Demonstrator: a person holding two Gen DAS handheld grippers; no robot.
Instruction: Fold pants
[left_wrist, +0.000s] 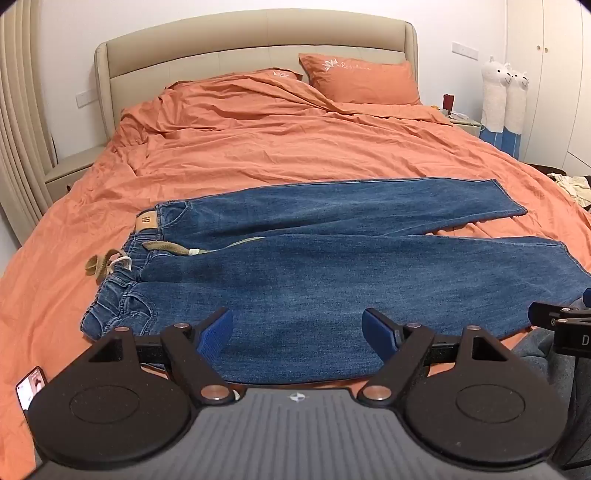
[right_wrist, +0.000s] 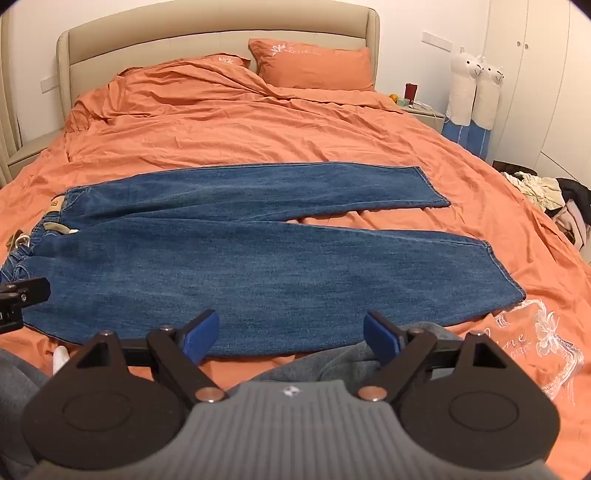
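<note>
Blue jeans lie flat across the orange bed, waistband with a tan drawstring to the left, both legs spread to the right. They also show in the right wrist view. My left gripper is open and empty, above the near edge of the jeans near the hip. My right gripper is open and empty, above the near edge of the front leg. Each gripper shows at the other view's edge.
The bed has orange bedding, two pillows and a beige headboard. A phone lies at the near left. Grey cloth lies at the near edge. Nightstand and plush toys stand right; clothes pile on the floor.
</note>
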